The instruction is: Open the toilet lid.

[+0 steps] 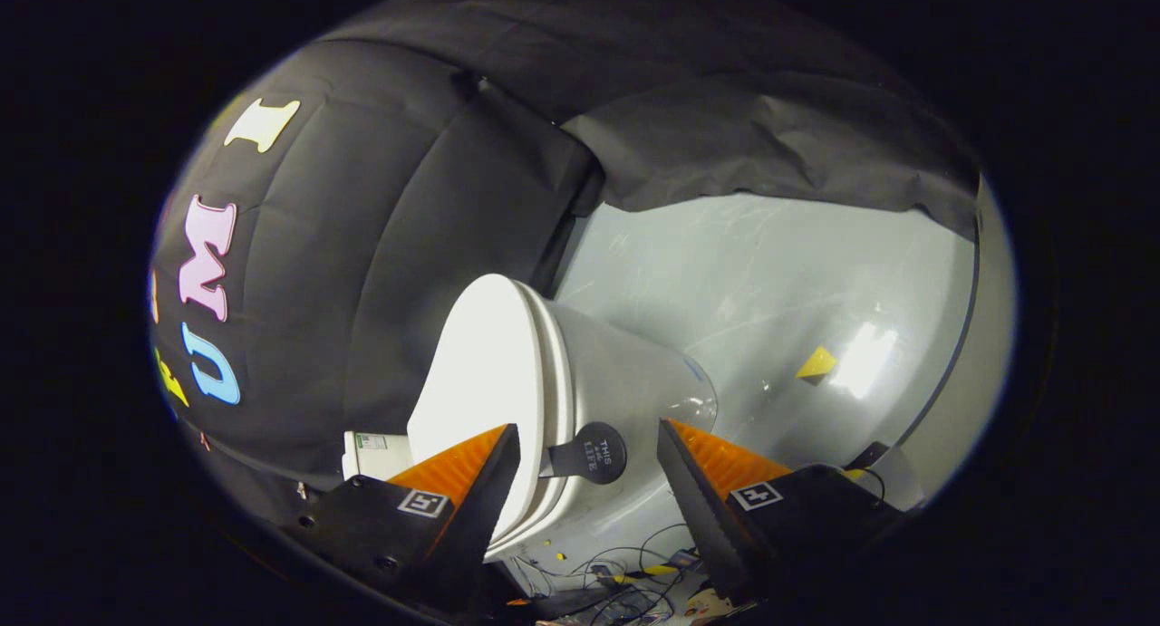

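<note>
A white toilet stands ahead of me, seen tilted on its side. Its lid (480, 363) lies down flat on the seat, above the bowl (634, 372). A round black pull tab (594, 452) sticks out from the lid's front edge. My gripper (587, 425) is open, and the tab sits in the gap between its two fingers without either one touching it. One finger (471, 481) overlaps the lid's edge and the other (707, 481) stands off beside the bowl.
Grey glossy floor (770, 273) spreads beyond the bowl, with a yellow marker (816, 363) on it. Loose cables (625, 572) lie near the toilet's base. A white box with a label (372, 449) sits behind the lid. Black cloth (381, 245) hangs close behind.
</note>
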Demonstrator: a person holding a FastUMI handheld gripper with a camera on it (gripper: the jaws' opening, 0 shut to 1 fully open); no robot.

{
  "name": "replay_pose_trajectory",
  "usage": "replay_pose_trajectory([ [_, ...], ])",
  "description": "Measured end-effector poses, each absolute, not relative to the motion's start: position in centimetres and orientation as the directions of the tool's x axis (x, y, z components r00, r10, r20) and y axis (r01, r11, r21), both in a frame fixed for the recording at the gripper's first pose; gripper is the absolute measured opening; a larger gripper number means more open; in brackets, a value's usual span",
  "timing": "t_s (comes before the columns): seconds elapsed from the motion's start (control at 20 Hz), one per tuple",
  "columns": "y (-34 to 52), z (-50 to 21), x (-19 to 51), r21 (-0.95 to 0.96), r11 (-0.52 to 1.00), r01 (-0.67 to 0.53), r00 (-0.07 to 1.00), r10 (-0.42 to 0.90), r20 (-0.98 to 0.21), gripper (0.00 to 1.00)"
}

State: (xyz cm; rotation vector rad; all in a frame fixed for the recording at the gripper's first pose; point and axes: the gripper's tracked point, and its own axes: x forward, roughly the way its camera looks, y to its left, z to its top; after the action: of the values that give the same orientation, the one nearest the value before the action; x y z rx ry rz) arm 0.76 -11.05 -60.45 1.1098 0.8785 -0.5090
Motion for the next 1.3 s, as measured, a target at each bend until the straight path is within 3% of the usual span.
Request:
replay_pose_trajectory([
  [0.05,-10.9,-60.9,0.7,0.555,0.370,0.745,0.571,0.075,-0.817,0.97],
  [0.25,-10.1,-62.0,1.3,0.582,0.360,0.729,0.583,0.119,-0.804,0.75],
  [0.45,-10.4,-63.0,0.9,0.577,0.340,0.743,0.570,0.131,-0.811,0.40],
  [0.7,-10.6,-61.9,1.1,0.626,0.328,0.707,0.616,0.148,-0.773,0.10],
  [0.75,-10.3,-61.9,1.4,0.635,0.330,0.698,0.629,0.140,-0.765,0.11],
  [0.8,-10.7,-61.3,1.3,0.636,0.344,0.690,0.632,0.140,-0.762,0.05],
  [1.3,-9.7,-56.3,3.1,0.578,0.501,0.644,0.641,0.057,-0.765,0.05],
])
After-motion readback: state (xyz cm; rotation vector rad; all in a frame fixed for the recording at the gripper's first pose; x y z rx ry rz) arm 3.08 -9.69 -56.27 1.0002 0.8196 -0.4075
